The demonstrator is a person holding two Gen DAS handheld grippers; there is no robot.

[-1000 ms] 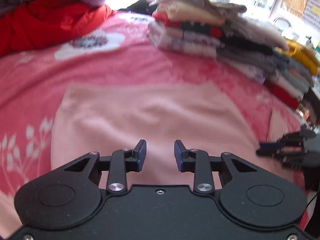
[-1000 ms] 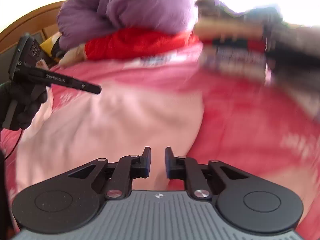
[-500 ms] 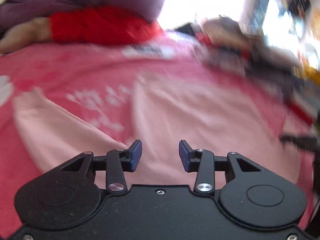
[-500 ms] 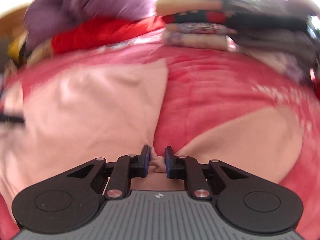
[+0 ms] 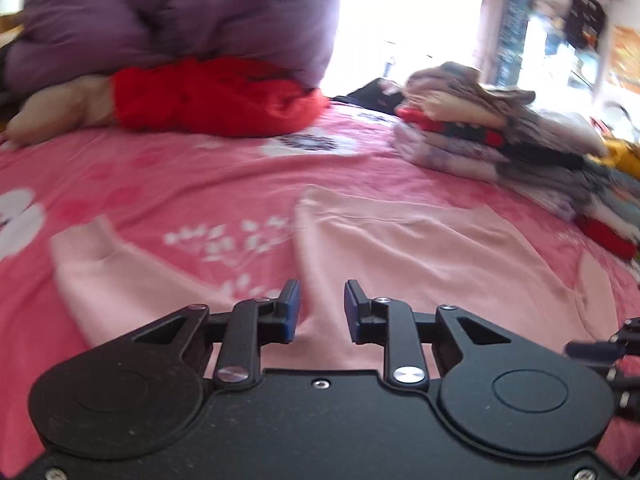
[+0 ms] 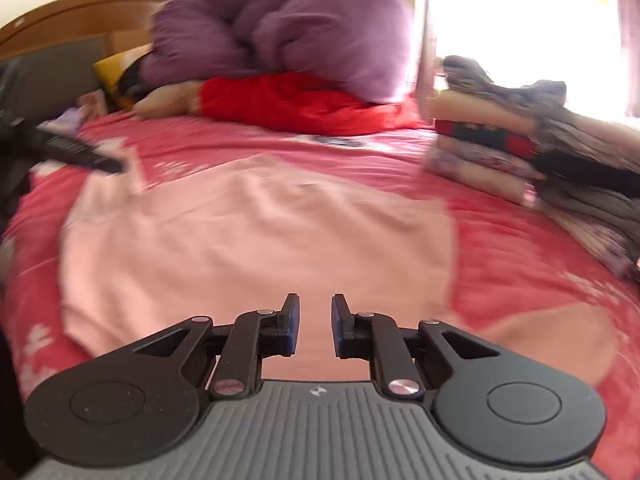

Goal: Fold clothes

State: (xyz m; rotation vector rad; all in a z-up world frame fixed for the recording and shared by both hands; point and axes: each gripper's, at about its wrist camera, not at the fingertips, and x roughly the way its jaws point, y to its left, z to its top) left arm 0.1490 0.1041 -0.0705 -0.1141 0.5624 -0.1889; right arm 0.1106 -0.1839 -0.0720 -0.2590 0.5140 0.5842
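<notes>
A pale pink long-sleeved garment (image 5: 420, 248) lies spread flat on the pink flowered bedsheet (image 5: 160, 176). One of its sleeves (image 5: 100, 272) angles out to the left. My left gripper (image 5: 322, 308) hovers open over the near edge, between that sleeve and the body, with nothing held. In the right wrist view the garment (image 6: 260, 240) fills the middle and its other sleeve (image 6: 552, 344) lies low on the right. My right gripper (image 6: 316, 324) is open just above the near edge, holding nothing. The left gripper (image 6: 80, 152) shows blurred at the far left.
A tall stack of folded clothes (image 5: 500, 140) stands on the bed at the right, also the stack (image 6: 520, 148) in the right wrist view. A purple duvet (image 5: 180, 20) and a red garment (image 5: 216, 96) lie at the back. A wooden headboard (image 6: 80, 8) rises behind.
Half a second ago a fold of pink fabric sat between the right fingers; now nothing is between them and that view has swung left. The left fingers have narrowed.
</notes>
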